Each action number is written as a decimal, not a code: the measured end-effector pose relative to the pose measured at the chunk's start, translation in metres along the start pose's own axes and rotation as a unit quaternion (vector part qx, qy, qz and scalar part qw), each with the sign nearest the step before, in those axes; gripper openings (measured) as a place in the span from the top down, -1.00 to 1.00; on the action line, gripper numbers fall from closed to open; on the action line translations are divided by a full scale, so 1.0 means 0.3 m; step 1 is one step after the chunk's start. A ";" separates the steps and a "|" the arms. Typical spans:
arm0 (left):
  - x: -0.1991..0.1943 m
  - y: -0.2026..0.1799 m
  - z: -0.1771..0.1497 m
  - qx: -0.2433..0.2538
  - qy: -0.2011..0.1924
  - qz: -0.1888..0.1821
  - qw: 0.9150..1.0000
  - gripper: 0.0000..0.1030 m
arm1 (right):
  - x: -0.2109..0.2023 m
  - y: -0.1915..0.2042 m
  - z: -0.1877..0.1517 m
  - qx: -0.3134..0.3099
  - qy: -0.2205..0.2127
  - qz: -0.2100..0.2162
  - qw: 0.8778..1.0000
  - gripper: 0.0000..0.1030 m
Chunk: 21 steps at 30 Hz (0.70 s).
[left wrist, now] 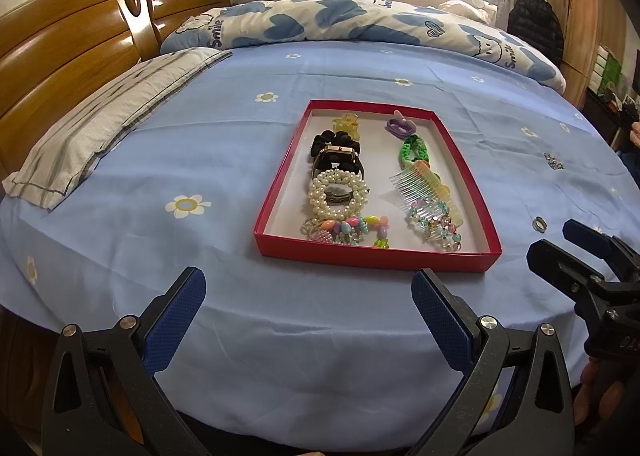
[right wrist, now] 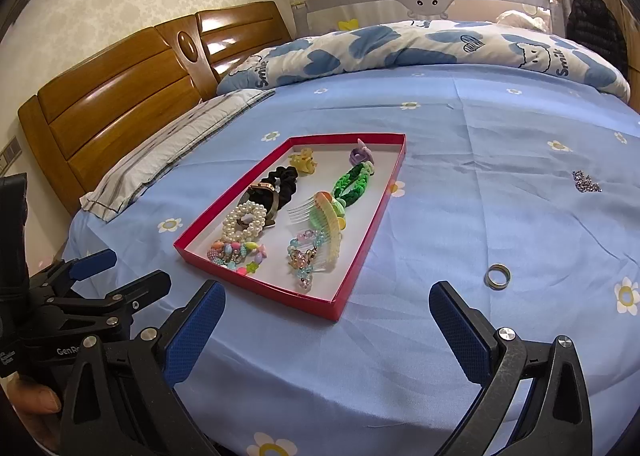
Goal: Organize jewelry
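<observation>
A shallow red tray (left wrist: 376, 258) (right wrist: 256, 289) lies on the blue flowered bedsheet. It holds a pearl bracelet (left wrist: 338, 194) (right wrist: 245, 221), a watch (left wrist: 338, 158), a black scrunchie (right wrist: 285, 180), a green braided band (left wrist: 414, 149) (right wrist: 352, 181), a comb (left wrist: 425, 187) (right wrist: 330, 221) and coloured bead pieces (left wrist: 348, 230). A metal ring (left wrist: 540, 224) (right wrist: 497, 276) lies on the sheet right of the tray. A small sparkly piece (left wrist: 554, 161) (right wrist: 586, 181) lies farther back. My left gripper (left wrist: 310, 280) (right wrist: 136, 267) hovers open before the tray. My right gripper (right wrist: 328, 290) (left wrist: 554, 239) is open, the ring just beyond its right finger.
A striped pillow (left wrist: 108, 124) and a wooden headboard (left wrist: 72, 36) are at the left. A folded blue-and-white quilt (left wrist: 340, 22) lies across the far side, with a bed rail (right wrist: 428, 0) behind it. The bed's near edge runs under both grippers.
</observation>
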State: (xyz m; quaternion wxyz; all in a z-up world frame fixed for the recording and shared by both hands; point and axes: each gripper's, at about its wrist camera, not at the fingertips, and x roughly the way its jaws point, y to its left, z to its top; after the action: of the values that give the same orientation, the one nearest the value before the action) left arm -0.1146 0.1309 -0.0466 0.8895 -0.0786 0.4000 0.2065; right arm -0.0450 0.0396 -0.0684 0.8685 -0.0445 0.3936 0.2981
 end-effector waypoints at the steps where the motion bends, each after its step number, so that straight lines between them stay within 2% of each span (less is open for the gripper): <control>1: 0.000 0.000 0.000 0.000 0.000 -0.001 1.000 -1.00 | -0.002 0.003 -0.002 -0.001 -0.001 -0.001 1.000 -1.00; 21: -0.010 -0.004 0.003 0.004 -0.007 0.000 1.000 -1.00 | -0.017 0.010 0.009 -0.002 -0.006 0.000 1.000 -1.00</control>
State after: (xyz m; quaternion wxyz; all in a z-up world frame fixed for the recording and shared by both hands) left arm -0.1152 0.1291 -0.0438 0.8925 -0.0739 0.3945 0.2056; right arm -0.0475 0.0404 -0.0624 0.8708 -0.0445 0.3874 0.2992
